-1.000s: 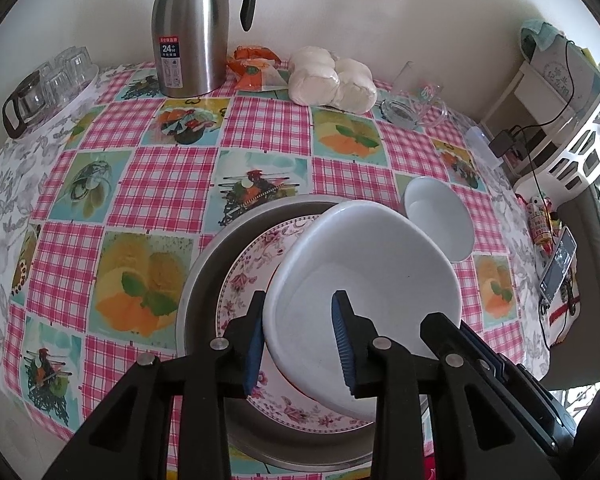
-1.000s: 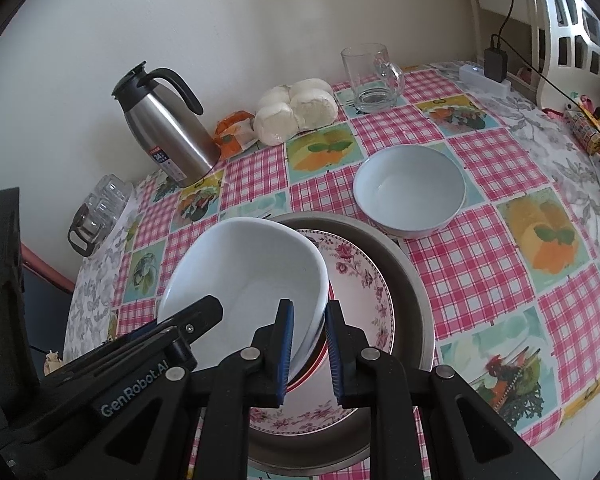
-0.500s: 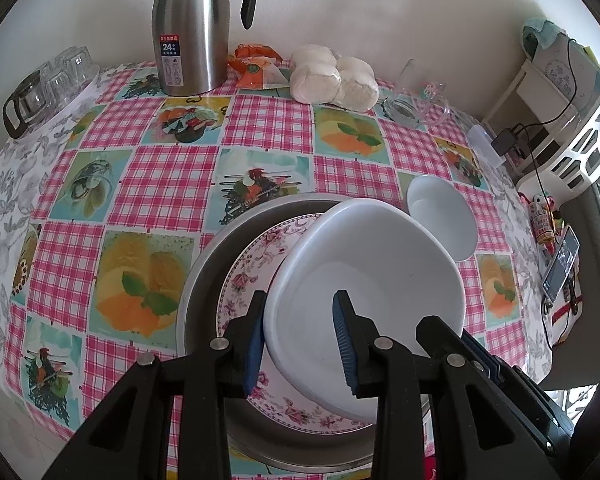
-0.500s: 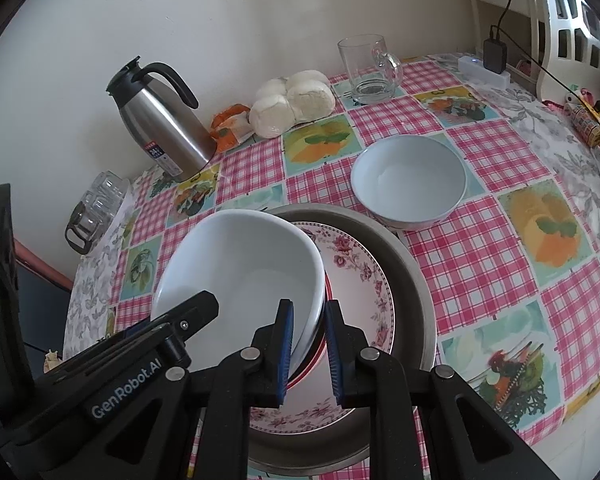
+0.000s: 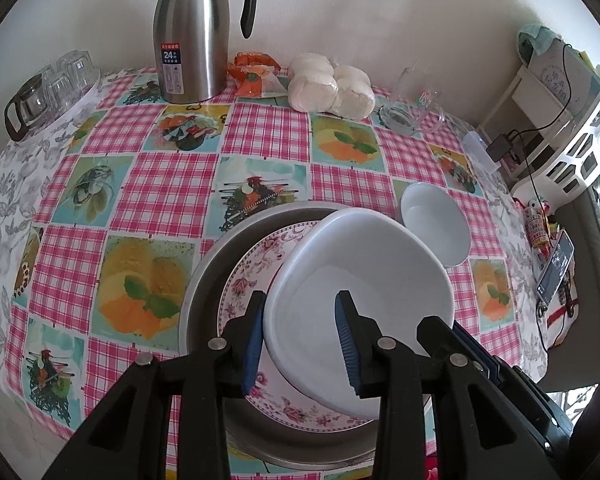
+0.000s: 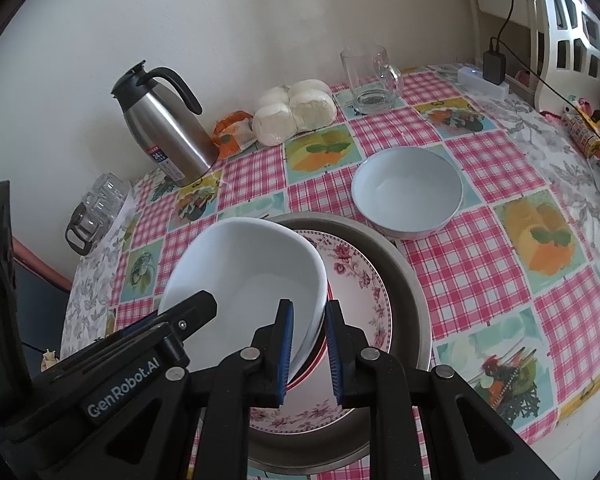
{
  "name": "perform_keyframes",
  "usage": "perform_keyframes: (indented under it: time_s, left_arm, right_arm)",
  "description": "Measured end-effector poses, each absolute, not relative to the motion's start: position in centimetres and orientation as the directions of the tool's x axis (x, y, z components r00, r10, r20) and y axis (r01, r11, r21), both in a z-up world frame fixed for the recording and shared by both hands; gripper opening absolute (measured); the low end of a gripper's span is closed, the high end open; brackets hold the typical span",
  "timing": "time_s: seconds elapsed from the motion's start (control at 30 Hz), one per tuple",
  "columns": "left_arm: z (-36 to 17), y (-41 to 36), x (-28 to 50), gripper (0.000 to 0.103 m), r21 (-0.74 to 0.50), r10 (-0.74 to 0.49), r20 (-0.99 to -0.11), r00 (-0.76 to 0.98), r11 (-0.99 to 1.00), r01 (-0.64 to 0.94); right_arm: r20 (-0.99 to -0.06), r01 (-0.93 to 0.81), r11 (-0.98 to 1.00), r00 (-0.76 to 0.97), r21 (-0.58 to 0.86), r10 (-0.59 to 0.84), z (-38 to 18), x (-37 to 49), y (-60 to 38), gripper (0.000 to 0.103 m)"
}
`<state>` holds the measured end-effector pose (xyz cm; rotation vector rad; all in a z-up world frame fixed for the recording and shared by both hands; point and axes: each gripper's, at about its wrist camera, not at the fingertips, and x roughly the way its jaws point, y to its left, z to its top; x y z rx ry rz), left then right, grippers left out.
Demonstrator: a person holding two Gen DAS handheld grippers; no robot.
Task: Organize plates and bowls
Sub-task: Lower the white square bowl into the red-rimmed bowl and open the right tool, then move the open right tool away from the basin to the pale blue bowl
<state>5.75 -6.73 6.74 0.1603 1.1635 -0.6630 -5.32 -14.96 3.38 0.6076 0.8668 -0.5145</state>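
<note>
A large white bowl (image 5: pixel 360 280) hangs tilted over a floral plate (image 5: pixel 252 276) that lies in a round grey metal tray (image 5: pixel 208 280). My left gripper (image 5: pixel 300 336) straddles the bowl's near rim, one pad outside and one inside; its jaws are opening and the inner pad stands off the wall. My right gripper (image 6: pixel 310 352) is shut on the same bowl's (image 6: pixel 244 276) rim at its right side, above the floral plate (image 6: pixel 360 280) and the tray (image 6: pixel 412 280). A red-edged rim shows just under the bowl. A smaller white bowl (image 6: pixel 408 192) sits on the cloth beyond the tray.
At the back of the checked tablecloth stand a steel jug (image 5: pixel 192 40), an orange packet (image 5: pixel 256 76), bagged white buns (image 5: pixel 332 84) and a glass mug (image 6: pixel 368 76). A glass teapot with cups (image 5: pixel 40 88) is far left. A phone (image 5: pixel 556 268) and a white shelf (image 5: pixel 572 120) are right.
The left gripper's jaws have spread slightly wider around the bowl's rim. Both hands and the bowl have kept their place.
</note>
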Motion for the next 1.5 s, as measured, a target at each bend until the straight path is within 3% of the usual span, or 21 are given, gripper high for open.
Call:
perform_keyframes:
  time_s: [0.17, 0.5, 0.57, 0.67, 0.73, 0.93, 1.07, 1.2, 1.37, 1.43, 1.5]
  left_arm:
    - [7.7, -6.5, 5.6, 0.043, -0.226, -0.423, -0.872, 0.247, 0.795, 0.563]
    - [9.0, -5.6, 5.7, 0.045, -0.244, -0.451, -0.848, 0.279, 0.799, 0.55]
    - [9.1, -5.4, 5.8, 0.052, -0.247, -0.452, -0.845, 0.284, 0.803, 0.543]
    - [9.1, -5.0, 6.1, 0.057, -0.251, -0.445, -0.848, 0.287, 0.815, 0.523]
    - [8.9, -4.8, 6.3, 0.058, -0.256, -0.442, -0.851, 0.283, 0.82, 0.511]
    - [8.7, -4.3, 6.9, 0.066, -0.241, -0.413, -0.86, 0.3, 0.846, 0.475]
    - [8.8, -3.8, 7.2, 0.08, -0.225, -0.394, -0.859, 0.328, 0.865, 0.449]
    - [8.8, -3.2, 7.6, 0.082, -0.207, -0.374, -0.855, 0.359, 0.881, 0.425]
    - [8.8, -2.7, 8.0, 0.091, -0.176, -0.345, -0.852, 0.394, 0.897, 0.405]
    - [8.8, -2.6, 8.0, 0.091, -0.164, -0.334, -0.85, 0.407, 0.902, 0.399]
    - [8.9, -2.5, 8.1, 0.091, -0.154, -0.326, -0.85, 0.415, 0.906, 0.395]
  right_arm:
    - [-0.816, 0.637, 0.719, 0.551, 0.276, -0.175, 3.8, -5.5, -14.9, 0.019]
    - [-0.792, 0.629, 0.726, 0.577, 0.278, -0.196, 5.0, -5.8, -14.8, 0.022]
    - [-0.791, 0.632, 0.725, 0.576, 0.274, -0.204, 5.1, -5.9, -14.8, 0.025]
    - [-0.795, 0.643, 0.718, 0.568, 0.266, -0.214, 5.0, -5.9, -14.9, 0.04]
    - [-0.797, 0.654, 0.711, 0.56, 0.259, -0.225, 4.9, -6.0, -15.1, 0.058]
    - [-0.798, 0.677, 0.696, 0.546, 0.24, -0.255, 4.8, -6.1, -15.5, 0.074]
    - [-0.801, 0.686, 0.691, 0.536, 0.228, -0.268, 4.5, -6.2, -15.7, 0.081]
    - [-0.801, 0.692, 0.685, 0.533, 0.227, -0.272, 4.4, -6.2, -15.8, 0.086]
    - [-0.804, 0.697, 0.681, 0.529, 0.227, -0.273, 4.1, -6.2, -15.9, 0.089]
    - [-0.804, 0.697, 0.679, 0.53, 0.231, -0.27, 4.1, -6.2, -16.0, 0.103]
    - [-0.8, 0.695, 0.68, 0.535, 0.234, -0.271, 4.1, -6.2, -16.0, 0.103]
